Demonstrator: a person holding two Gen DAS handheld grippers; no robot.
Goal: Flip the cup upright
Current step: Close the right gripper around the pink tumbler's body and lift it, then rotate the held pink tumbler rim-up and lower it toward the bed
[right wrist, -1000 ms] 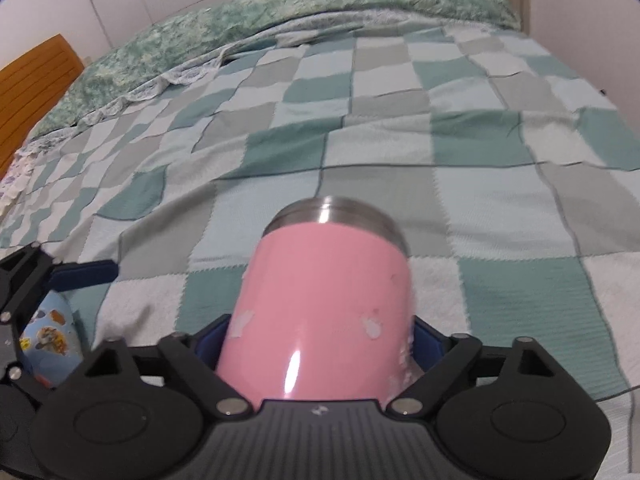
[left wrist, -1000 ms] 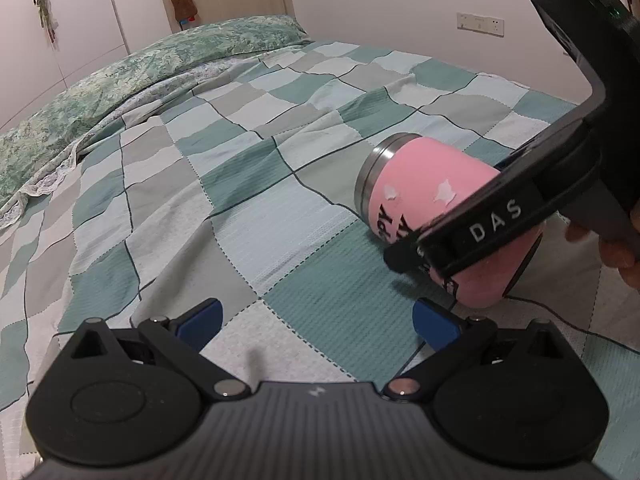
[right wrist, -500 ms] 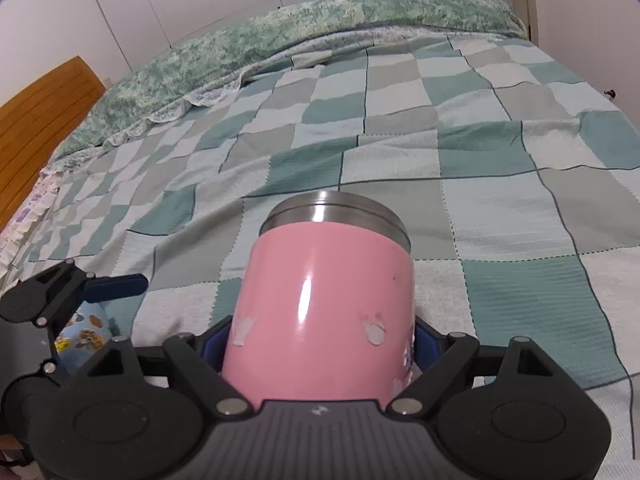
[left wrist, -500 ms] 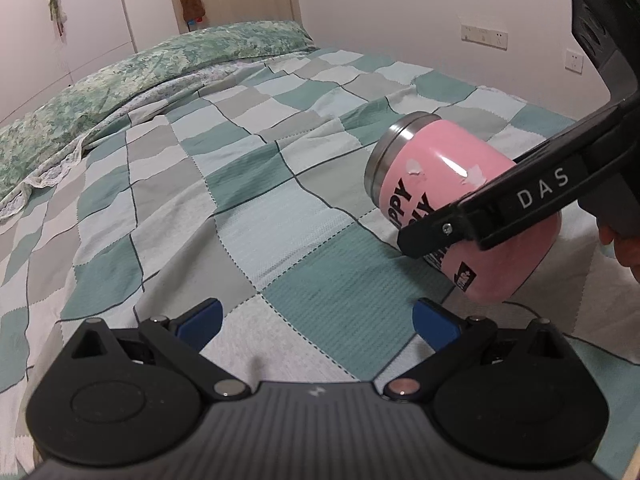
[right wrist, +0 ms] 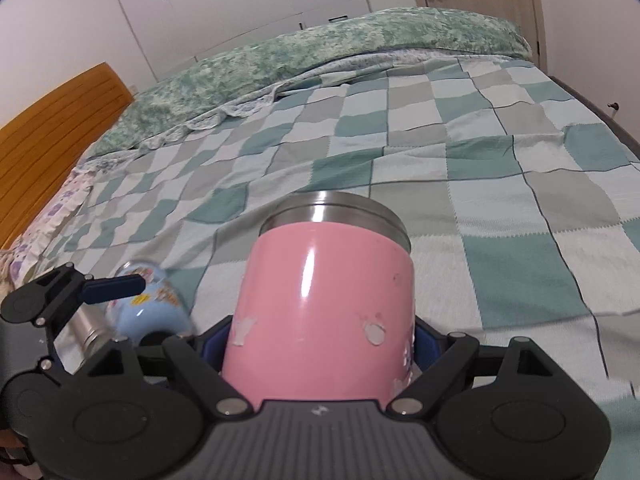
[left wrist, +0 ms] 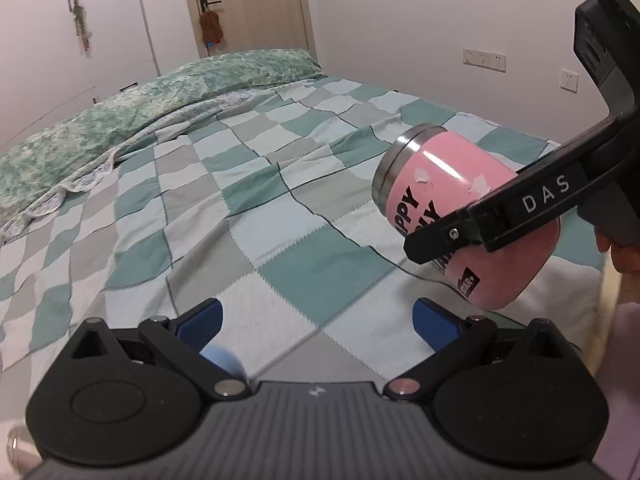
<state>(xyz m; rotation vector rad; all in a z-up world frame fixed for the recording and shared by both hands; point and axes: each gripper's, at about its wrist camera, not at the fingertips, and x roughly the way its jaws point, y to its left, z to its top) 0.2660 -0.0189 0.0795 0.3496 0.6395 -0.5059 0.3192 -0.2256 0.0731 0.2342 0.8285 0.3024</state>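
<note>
A pink cup [right wrist: 332, 304] with a steel rim is clamped between the blue pads of my right gripper [right wrist: 320, 348], steel rim pointing away from the camera. In the left wrist view the same pink cup [left wrist: 452, 188] hangs in the air above the bed, tilted with its rim up and to the left, with the right gripper's black finger [left wrist: 516, 208] across it. My left gripper [left wrist: 318, 318] is open and empty, low over the bedspread, left of the cup.
A checked green and grey bedspread [right wrist: 460, 168] covers the bed. A light blue printed cup [right wrist: 148, 304] with a steel rim lies on it by the left gripper [right wrist: 60, 296]. A green quilt [right wrist: 320, 52] lies at the far end, a wooden headboard [right wrist: 48, 136] at left.
The right gripper has lifted the pink cup off the bedspread and tilted its rim upward. The left gripper has risen slightly and stays open.
</note>
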